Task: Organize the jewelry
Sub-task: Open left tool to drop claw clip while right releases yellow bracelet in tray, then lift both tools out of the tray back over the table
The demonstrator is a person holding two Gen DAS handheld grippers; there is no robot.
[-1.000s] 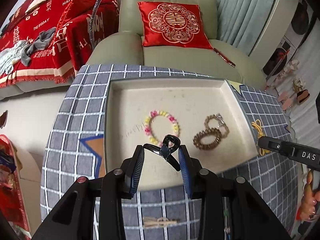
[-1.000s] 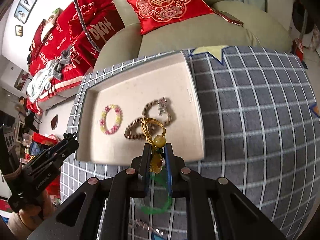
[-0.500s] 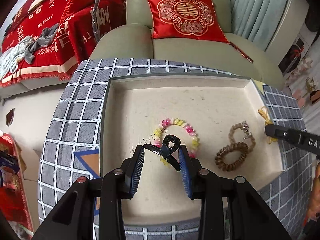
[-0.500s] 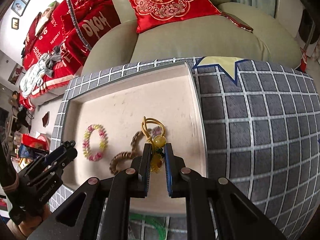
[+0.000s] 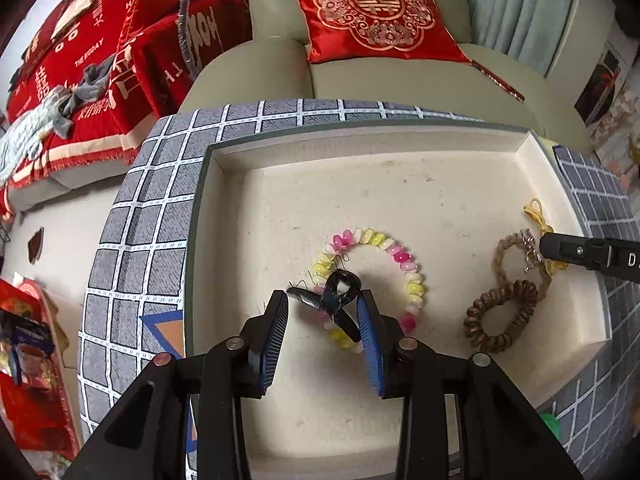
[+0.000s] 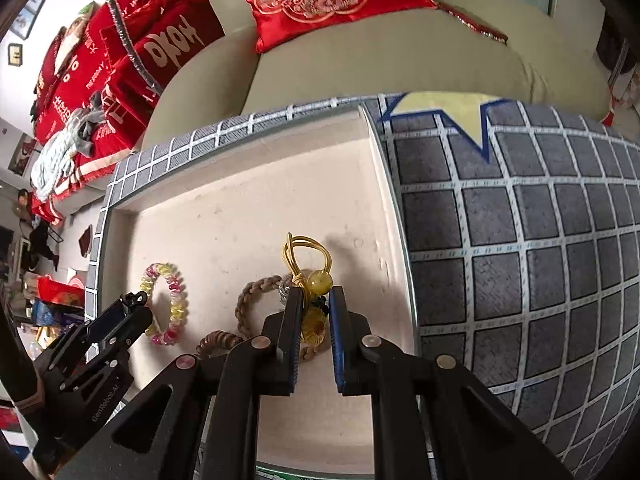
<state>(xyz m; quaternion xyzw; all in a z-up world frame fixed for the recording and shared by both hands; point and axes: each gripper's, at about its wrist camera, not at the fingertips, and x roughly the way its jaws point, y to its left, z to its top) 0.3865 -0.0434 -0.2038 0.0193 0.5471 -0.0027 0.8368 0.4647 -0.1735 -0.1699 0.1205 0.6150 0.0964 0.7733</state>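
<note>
My left gripper [image 5: 323, 308] is shut on a black hair claw clip [image 5: 334, 298] and holds it over the cream tray [image 5: 360, 184], above the pink and yellow bead bracelet [image 5: 404, 264]. My right gripper [image 6: 315, 308] is shut on a yellow hair tie with amber beads [image 6: 310, 264] over the tray's right part, above a braided brown bracelet [image 6: 250, 300]. A brown spiral hair tie [image 5: 500, 320] lies beside the braided bracelet [image 5: 504, 256]. The right gripper's tip [image 5: 560, 246] shows in the left wrist view, the left gripper [image 6: 120, 320] in the right wrist view.
The tray [image 6: 248, 200] sits on a grey checked cloth [image 6: 520, 240] with star shapes. A green sofa with a red cushion [image 5: 372, 12] stands behind. Red blankets [image 5: 100, 52] lie at the left. A green item [image 5: 550, 426] shows at the tray's near right edge.
Both grippers have moved forward over the tray with their items. The claw clip now hangs over the bead bracelet and the yellow hair tie over the braided bracelet.
</note>
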